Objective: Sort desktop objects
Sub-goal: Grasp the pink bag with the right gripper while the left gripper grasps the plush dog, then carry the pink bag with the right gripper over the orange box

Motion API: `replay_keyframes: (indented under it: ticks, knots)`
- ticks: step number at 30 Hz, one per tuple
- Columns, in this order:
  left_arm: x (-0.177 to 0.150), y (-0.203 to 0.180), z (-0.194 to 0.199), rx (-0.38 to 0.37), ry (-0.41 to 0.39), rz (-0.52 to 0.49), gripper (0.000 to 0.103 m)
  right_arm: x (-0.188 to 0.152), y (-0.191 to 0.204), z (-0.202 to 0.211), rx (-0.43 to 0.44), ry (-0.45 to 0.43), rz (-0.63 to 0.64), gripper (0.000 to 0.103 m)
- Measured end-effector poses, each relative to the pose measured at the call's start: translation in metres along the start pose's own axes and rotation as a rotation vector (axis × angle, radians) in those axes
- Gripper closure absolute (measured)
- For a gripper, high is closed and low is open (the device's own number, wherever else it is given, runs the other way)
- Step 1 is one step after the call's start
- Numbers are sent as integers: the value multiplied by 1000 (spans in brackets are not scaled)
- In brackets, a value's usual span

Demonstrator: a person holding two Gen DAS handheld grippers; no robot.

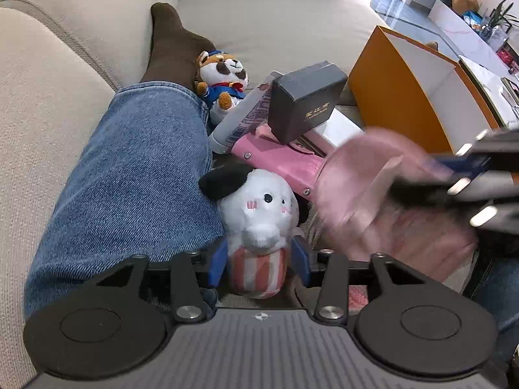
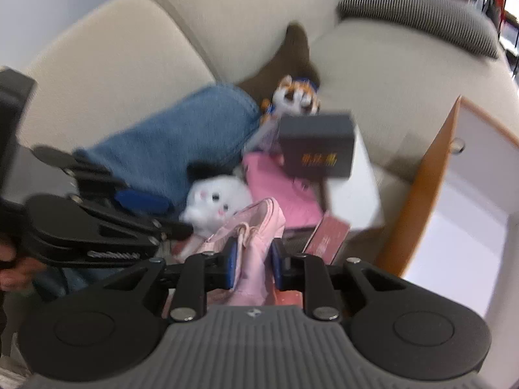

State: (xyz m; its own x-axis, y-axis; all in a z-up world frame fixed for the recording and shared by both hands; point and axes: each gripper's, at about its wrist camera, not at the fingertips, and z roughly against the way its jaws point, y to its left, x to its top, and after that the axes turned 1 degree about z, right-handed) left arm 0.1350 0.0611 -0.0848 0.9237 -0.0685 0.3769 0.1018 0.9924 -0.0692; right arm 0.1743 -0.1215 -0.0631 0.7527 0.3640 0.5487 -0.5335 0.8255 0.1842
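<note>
Plush dog (image 1: 259, 223) sits low centre of the left view, its striped base between the left gripper (image 1: 258, 261) pads, closed on it (soft, light). Right gripper (image 2: 252, 261) pinches the limp pink shoe (image 2: 256, 227); grip mid-body.

A white plush dog (image 1: 259, 214) with black ears, pink cheeks and a pink-and-white striped body stands upright on the sofa, pressed between the blue pads of the left claw (image 1: 259, 261). A pale pink cloth pouch (image 2: 251, 236), soft and creased, is pinched between the right claw (image 2: 251, 261) pads and appears motion-blurred. Behind the dog lies a flat pink case (image 1: 279, 159) with metal studs, and a dark grey box (image 1: 303, 102) with gold lettering sits tilted on top of it. A white tube (image 1: 241, 118) with purple print leans beside the box. A brown-and-white plush in a blue outfit (image 1: 222, 77) lies further back.
</note>
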Motion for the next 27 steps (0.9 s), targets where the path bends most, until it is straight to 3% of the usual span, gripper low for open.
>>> replay_keyframes:
  ticks: [12,21,24,27]
  knots:
    - [5,-25,-34,73,31,-100,36,-1,-42,99,-204,-243,-84,80]
    - [0,-32,-58,160,54,-155,27,-23,-88,111,-332,-228,-195,80]
    - [-2,-33,-63,197,36,-164,31,-33,-98,109,-358,-206,-221,80]
    - [-4,-25,-55,171,6,-134,37,-41,-106,105,-378,-187,-240,80]
